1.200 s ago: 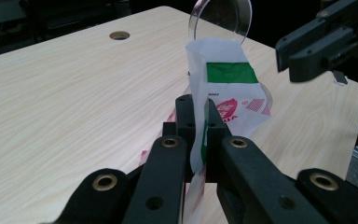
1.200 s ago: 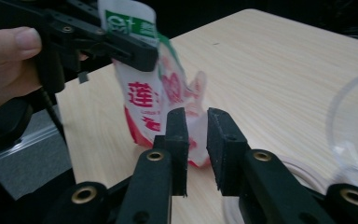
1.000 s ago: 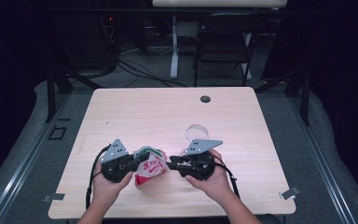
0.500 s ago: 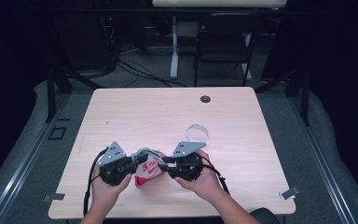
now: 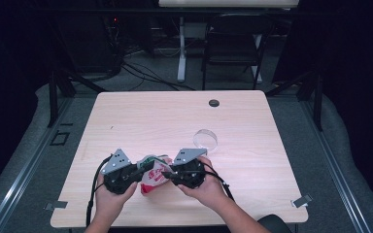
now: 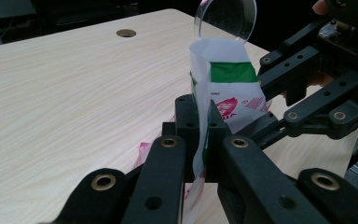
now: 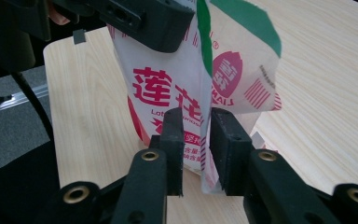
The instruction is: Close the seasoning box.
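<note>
Two grippers on one white-and-red packet [image 5: 154, 177] near the table's [image 5: 141, 116] front edge, left gripper [image 5: 137, 173] clamped tight on its edge, right gripper [image 5: 167, 174] just closing, jaws narrowly parted around the opposite edge, clear round lid [image 5: 207, 139] beyond the packet.

"Where was the bag [image 5: 153, 177]?"

"On the table [image 5: 141, 121], near the front edge, between the left gripper [image 5: 137, 173] and the right gripper [image 5: 167, 174]."

"And the cup [image 5: 207, 140]?"

"Behind the right gripper. A round hole [image 5: 214, 103] sat farther back."
</note>
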